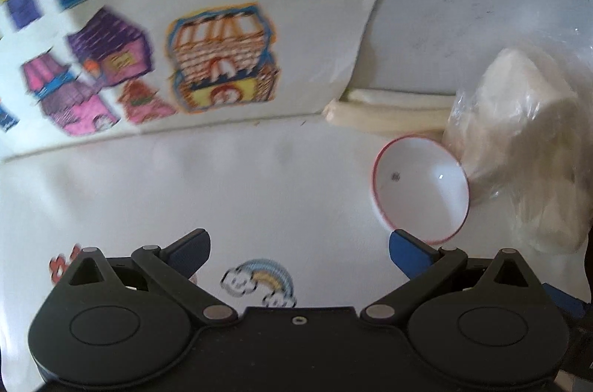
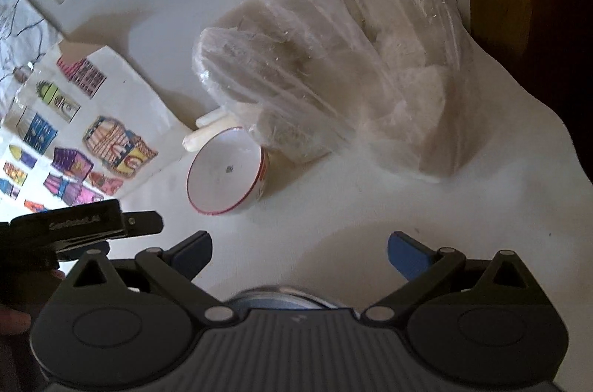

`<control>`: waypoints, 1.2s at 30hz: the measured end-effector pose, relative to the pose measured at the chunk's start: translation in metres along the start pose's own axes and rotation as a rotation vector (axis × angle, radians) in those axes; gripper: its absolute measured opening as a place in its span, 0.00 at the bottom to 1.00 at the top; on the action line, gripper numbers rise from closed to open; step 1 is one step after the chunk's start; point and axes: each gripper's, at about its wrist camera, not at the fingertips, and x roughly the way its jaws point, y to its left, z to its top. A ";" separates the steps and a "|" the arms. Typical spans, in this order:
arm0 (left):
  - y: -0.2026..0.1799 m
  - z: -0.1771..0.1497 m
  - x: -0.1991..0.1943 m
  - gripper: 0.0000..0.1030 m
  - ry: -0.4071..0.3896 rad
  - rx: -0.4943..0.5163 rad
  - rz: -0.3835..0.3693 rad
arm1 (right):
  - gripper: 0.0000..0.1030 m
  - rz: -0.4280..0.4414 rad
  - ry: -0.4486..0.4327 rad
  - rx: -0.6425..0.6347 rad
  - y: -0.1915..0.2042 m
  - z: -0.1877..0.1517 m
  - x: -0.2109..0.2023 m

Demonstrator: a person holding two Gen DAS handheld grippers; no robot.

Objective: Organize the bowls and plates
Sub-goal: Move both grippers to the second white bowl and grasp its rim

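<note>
A home is suggested by coloured children's drawings [image 1: 155, 32] and a bagged bread [image 2: 333, 77] laid on a white table [image 1: 259, 177]

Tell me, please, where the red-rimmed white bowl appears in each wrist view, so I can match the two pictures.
Left wrist view: the red-rimmed white bowl sits at right of centre, just beyond the left claw's right finger.
Right wrist view: the bowl lies left of centre, ahead of the open right claw.
Shared landmark: the clear plastic bag right beside the bowl.
</note>
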 end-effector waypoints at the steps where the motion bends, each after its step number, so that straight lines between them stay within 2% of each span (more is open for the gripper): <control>1: -0.003 0.004 0.002 0.99 0.001 0.010 -0.002 | 1.00 0.003 0.000 0.004 -0.001 0.002 0.003; 10: -0.022 0.022 0.024 0.99 0.006 0.092 0.047 | 1.00 0.010 0.010 0.138 -0.010 0.018 0.029; 17: -0.024 0.036 0.037 0.99 0.038 0.149 0.087 | 0.99 0.020 -0.021 0.165 -0.011 0.020 0.042; 24: -0.038 0.043 0.046 0.98 0.046 0.222 0.078 | 0.86 0.043 -0.036 0.159 -0.004 0.022 0.055; 31: -0.044 0.044 0.056 0.82 0.079 0.210 0.057 | 0.73 0.071 -0.041 0.142 0.006 0.023 0.065; 36: -0.046 0.042 0.059 0.69 0.105 0.186 0.020 | 0.56 0.084 -0.039 0.143 0.008 0.024 0.071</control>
